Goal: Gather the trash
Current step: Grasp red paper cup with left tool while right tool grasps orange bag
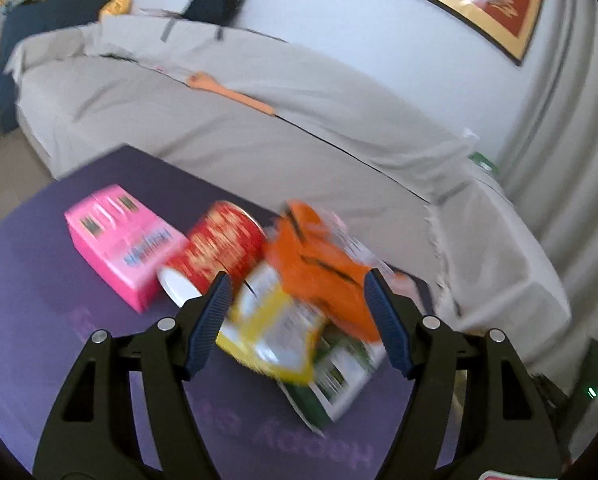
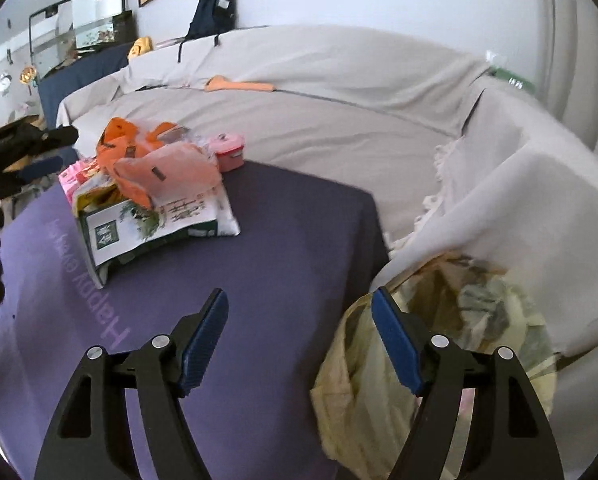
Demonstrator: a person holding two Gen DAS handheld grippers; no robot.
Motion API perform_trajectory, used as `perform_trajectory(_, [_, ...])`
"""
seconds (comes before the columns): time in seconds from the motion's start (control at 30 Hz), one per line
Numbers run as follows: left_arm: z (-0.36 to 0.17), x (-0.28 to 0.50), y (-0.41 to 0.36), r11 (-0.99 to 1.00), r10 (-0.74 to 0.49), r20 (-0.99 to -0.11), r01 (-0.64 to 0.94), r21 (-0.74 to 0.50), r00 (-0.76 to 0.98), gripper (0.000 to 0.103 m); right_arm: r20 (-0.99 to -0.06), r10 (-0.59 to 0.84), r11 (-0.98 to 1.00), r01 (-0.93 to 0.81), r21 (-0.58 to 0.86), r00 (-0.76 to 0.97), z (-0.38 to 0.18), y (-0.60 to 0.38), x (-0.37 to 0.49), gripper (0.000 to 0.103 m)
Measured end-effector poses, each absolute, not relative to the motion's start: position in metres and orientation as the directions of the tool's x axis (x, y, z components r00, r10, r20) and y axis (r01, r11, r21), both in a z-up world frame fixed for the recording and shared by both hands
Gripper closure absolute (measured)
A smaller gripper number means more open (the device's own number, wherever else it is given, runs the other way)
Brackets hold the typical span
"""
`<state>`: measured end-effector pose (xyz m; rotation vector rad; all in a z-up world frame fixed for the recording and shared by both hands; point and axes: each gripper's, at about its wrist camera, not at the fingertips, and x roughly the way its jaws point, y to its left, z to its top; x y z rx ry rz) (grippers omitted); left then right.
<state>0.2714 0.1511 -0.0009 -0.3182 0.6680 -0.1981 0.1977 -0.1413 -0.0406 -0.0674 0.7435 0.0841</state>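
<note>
A pile of trash lies on the purple table (image 1: pixel 39 280): an orange wrapper (image 1: pixel 319 264), a yellow packet (image 1: pixel 271 324), a green-and-white packet (image 1: pixel 339 380), a red can (image 1: pixel 223 244) on its side and a pink box (image 1: pixel 123 240). My left gripper (image 1: pixel 299 280) is open, its blue fingers either side of the orange and yellow wrappers. In the right wrist view the same pile (image 2: pixel 155 188) lies at the table's far left. My right gripper (image 2: pixel 299 300) is open and empty over the table's near right edge, beside a yellowish plastic bag (image 2: pixel 419 340) with trash in it.
A sofa under a grey cover (image 1: pixel 259 120) runs behind and right of the table (image 2: pixel 259 280); an orange scratcher (image 1: pixel 231 92) lies on it. A small pink container (image 2: pixel 229 152) stands at the table's far edge. A dark backpack (image 2: pixel 213 8) hangs on the wall.
</note>
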Motion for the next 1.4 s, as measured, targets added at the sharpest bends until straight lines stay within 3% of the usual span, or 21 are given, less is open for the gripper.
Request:
perform_trajectory(0.1, [0.001, 0.289, 0.166, 0.942, -0.285, -0.570, 0.116, -0.315, 0.771, 0.038, -0.673, 0.054, 0.994, -0.102, -0.033, 0.738, -0.037, -0.143, 0.199, 0.033])
perform_trajectory(0.27, [-0.017, 0.321, 0.181, 0.956, -0.295, -0.636, 0.222, -0.193, 0.713, 0.038, -0.687, 0.056, 0.994, -0.106, -0.031, 0.724, -0.038, -0.141, 0.225, 0.033])
perform_trajectory(0.47, [-0.041, 0.352, 0.172, 0.972, -0.221, -0.717, 0.209, -0.107, 0.661, 0.038, -0.668, 0.168, 0.984, -0.162, 0.072, 0.725, -0.029, -0.138, 0.250, 0.033])
perform_trajectory(0.6, [-0.050, 0.368, 0.169, 0.970, -0.235, -0.738, 0.194, -0.143, 0.632, 0.040, -0.688, 0.152, 0.984, -0.177, 0.035, 0.709, -0.022, -0.130, 0.264, 0.033])
perform_trajectory(0.67, [-0.050, 0.366, 0.164, 0.968, -0.240, -0.746, 0.206, -0.140, 0.621, 0.051, -0.687, 0.157, 0.980, -0.196, 0.021, 0.709, -0.018, -0.126, 0.270, 0.033])
perform_trajectory(0.97, [-0.041, 0.285, 0.176, 0.951, -0.301, -0.745, 0.246, -0.189, 0.595, 0.052, -0.658, 0.305, 0.947, -0.291, 0.135, 0.689, 0.006, -0.096, 0.312, 0.033])
perform_trajectory(1.1, [-0.036, 0.256, 0.190, 0.950, -0.307, -0.735, 0.241, -0.198, 0.605, 0.052, -0.691, 0.369, 0.916, -0.369, 0.157, 0.621, -0.002, -0.067, 0.347, 0.033])
perform_trajectory(1.3, [-0.039, 0.248, 0.207, 0.954, -0.297, -0.734, 0.212, -0.209, 0.611, 0.052, -0.760, 0.340, 0.916, -0.377, 0.135, 0.554, -0.030, -0.043, 0.386, 0.033])
perform_trajectory(1.4, [-0.042, 0.246, 0.212, 0.949, -0.315, -0.723, 0.205, -0.239, 0.615, 0.051, -0.773, 0.389, 0.900, -0.386, 0.203, 0.501, -0.042, -0.044, 0.386, 0.033])
